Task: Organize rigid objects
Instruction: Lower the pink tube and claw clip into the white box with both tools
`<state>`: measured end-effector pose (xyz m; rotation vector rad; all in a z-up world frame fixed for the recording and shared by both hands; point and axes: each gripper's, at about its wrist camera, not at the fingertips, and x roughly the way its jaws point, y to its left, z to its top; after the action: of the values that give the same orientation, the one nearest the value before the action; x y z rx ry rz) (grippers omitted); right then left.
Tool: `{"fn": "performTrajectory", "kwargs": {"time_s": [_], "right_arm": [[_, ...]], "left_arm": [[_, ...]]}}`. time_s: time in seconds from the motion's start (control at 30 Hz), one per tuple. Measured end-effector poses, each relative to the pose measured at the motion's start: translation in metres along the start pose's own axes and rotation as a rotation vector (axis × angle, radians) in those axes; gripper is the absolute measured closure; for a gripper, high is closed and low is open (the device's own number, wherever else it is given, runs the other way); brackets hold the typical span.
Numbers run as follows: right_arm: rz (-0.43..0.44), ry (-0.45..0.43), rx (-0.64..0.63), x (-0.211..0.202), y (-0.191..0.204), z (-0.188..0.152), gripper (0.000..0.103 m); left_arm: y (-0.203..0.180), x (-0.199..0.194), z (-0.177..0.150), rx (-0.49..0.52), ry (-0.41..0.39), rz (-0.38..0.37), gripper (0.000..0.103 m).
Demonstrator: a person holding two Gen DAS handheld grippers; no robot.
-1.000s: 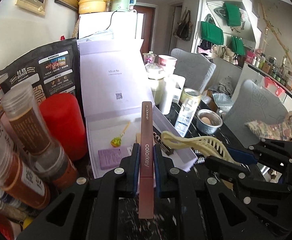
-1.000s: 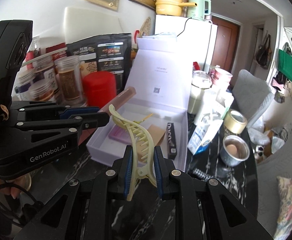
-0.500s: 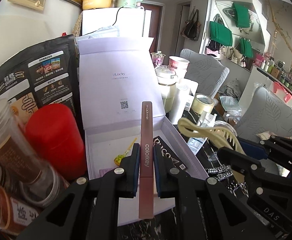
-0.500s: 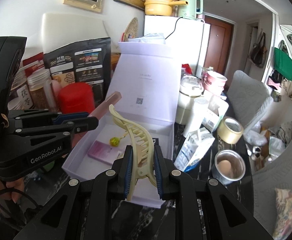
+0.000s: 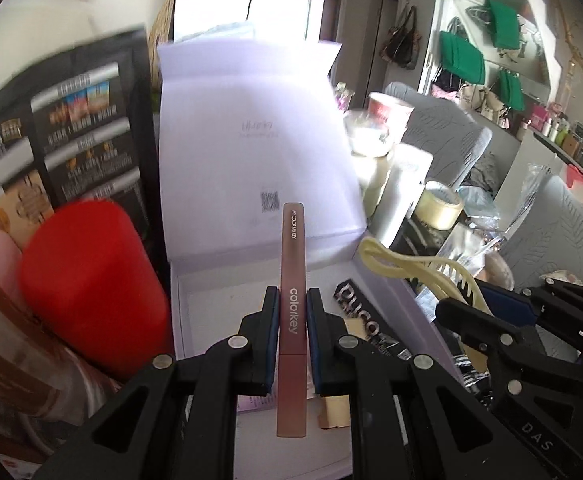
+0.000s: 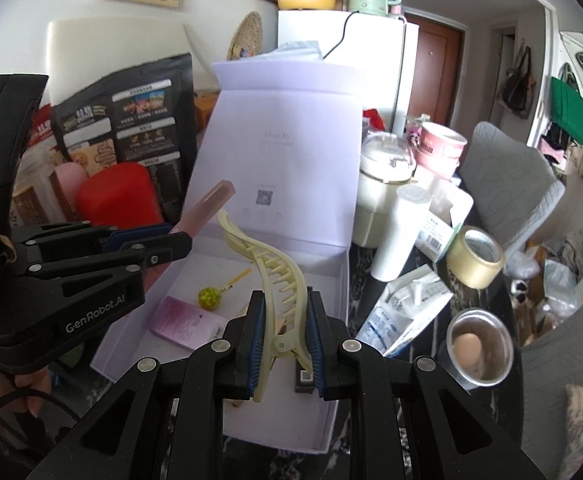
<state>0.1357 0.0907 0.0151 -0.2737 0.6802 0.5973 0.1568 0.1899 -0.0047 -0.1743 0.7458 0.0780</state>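
Observation:
My left gripper point(image 5: 292, 300) is shut on a slim brown "colorkey" cosmetic stick point(image 5: 292, 280), held over the open white box point(image 5: 219, 292). It also shows in the right wrist view point(image 6: 159, 250) with the stick point(image 6: 211, 208). My right gripper point(image 6: 281, 312) is shut on a pale yellow hair claw clip point(image 6: 279, 272), held above the box point(image 6: 331, 280). In the left wrist view the right gripper point(image 5: 463, 312) and clip point(image 5: 411, 264) hover at the box's right edge. Inside the box lie a pink card point(image 6: 183, 320), a yellow-green ball pick point(image 6: 209, 296) and a black carton point(image 5: 355, 312).
A red canister point(image 5: 87, 292) and black snack bags point(image 6: 131, 120) stand left of the box. On the right are a white cup point(image 6: 395, 232), a tape roll point(image 6: 475, 256), a milk carton point(image 6: 403, 304) and a steel bowl holding an egg point(image 6: 477, 348).
Both grippers have moved forward and to the left, closer over the open box, each still holding its object. The left view is now blurred from motion.

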Motion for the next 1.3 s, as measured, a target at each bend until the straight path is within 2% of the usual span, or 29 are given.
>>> {"fn": "performTrajectory", "kwargs": {"time_s": [0.1, 0.23, 0.43, 1.17, 1.23, 1.3], "right_arm": [[0.012, 0.032, 0.019, 0.018, -0.002, -0.004, 0.083], [0.027, 0.086, 0.042, 0.042, -0.005, -0.011, 0.083], [0.003, 0.11, 0.038, 0.056, -0.007, -0.014, 0.083], [-0.017, 0.221, 0.047, 0.091, -0.011, -0.029, 0.083], [-0.013, 0.224, 0.05, 0.092, -0.012, -0.028, 0.079], [-0.019, 0.22, 0.05, 0.091, -0.012, -0.026, 0.068]], "left_arm": [[0.005, 0.023, -0.007, -0.006, 0.064, 0.006, 0.09], [0.004, 0.04, -0.008, 0.003, 0.098, 0.013, 0.09], [0.0, 0.056, -0.012, 0.024, 0.14, 0.019, 0.09], [-0.005, 0.086, -0.022, 0.049, 0.212, 0.067, 0.09], [-0.006, 0.087, -0.021, 0.05, 0.213, 0.078, 0.09], [-0.007, 0.087, -0.021, 0.048, 0.22, 0.079, 0.09]]}}
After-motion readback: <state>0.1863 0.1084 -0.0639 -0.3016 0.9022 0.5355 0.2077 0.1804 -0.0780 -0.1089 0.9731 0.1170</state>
